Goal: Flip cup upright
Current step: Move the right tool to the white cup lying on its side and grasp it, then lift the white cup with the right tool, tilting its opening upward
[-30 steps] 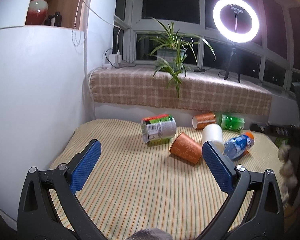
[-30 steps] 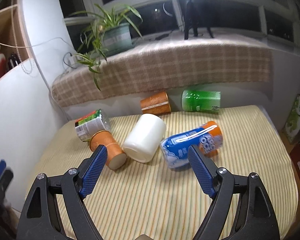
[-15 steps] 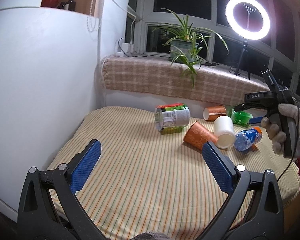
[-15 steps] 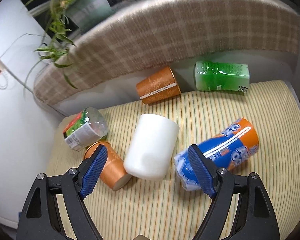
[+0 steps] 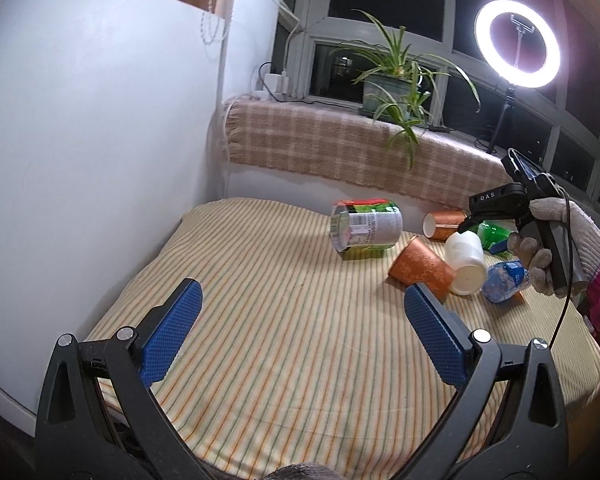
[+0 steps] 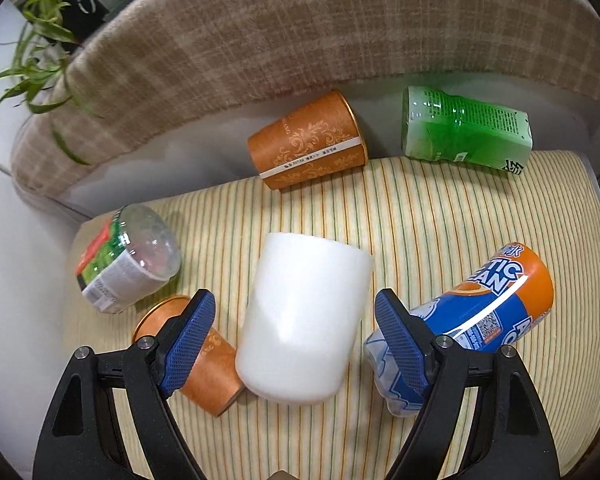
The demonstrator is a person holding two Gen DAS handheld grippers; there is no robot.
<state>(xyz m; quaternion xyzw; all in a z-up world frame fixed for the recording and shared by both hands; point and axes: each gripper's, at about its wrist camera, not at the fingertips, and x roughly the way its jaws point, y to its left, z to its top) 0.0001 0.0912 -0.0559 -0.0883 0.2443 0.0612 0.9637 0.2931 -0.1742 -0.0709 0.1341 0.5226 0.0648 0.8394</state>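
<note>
A white cup (image 6: 304,316) lies on its side on the striped cloth, also seen in the left wrist view (image 5: 465,262). My right gripper (image 6: 296,344) is open, just above it, with one blue pad on each side of the cup and not touching it. An orange paper cup (image 6: 204,364) lies on its side against the white cup's left, partly behind my left pad. A second orange cup (image 6: 308,142) lies at the back. My left gripper (image 5: 300,344) is open and empty over the near part of the cloth, far from the cups.
A blue and orange bottle (image 6: 476,320) lies right of the white cup. A green bottle (image 6: 466,132) lies at the back right, a clear labelled jar (image 6: 128,264) at the left. A checked ledge (image 5: 340,148) with a plant (image 5: 392,80) and ring light (image 5: 517,43) runs behind. A white wall (image 5: 80,140) stands left.
My right gripper has moved forward and down until its open pads straddle the white cup. My left gripper has drawn back and turned left; the right hand now shows in its view.
</note>
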